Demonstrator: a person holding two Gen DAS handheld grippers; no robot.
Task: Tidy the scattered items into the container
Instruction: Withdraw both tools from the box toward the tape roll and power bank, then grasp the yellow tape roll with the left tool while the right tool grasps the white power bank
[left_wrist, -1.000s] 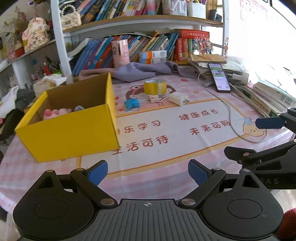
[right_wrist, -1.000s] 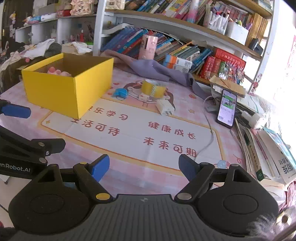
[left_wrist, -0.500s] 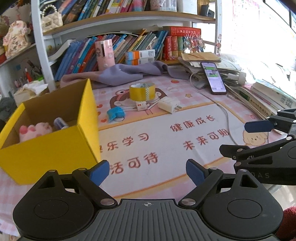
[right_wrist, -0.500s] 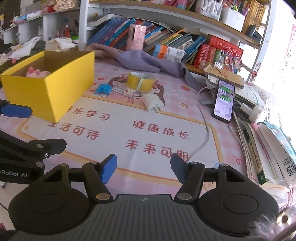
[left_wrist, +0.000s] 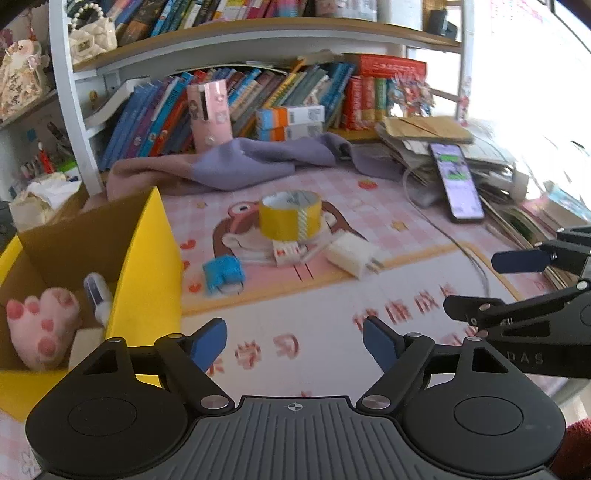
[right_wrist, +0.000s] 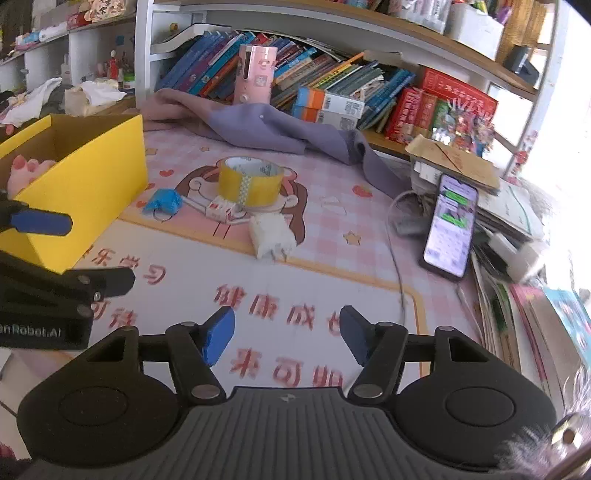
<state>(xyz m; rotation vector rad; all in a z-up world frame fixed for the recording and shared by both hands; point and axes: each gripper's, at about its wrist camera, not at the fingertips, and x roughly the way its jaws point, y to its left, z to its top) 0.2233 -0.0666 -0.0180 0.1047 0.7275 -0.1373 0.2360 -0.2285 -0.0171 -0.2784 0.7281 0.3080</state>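
Now | left tongs (left_wrist: 295, 341) closing, empty | right tongs (right_wrist: 286, 334) closing, empty | arm reads "Robot.AI"

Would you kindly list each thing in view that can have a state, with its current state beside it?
Yellow box: open-topped, upright, holding a pink paw plush and a small tube.
Yellow tape roll: flat on the mat, hole up.
White charger: on its side, prongs out, unplugged.
Phone: screen lit, propped against papers.
Left gripper: jaws closing, nothing between.
Right gripper: jaws closing, nothing between.
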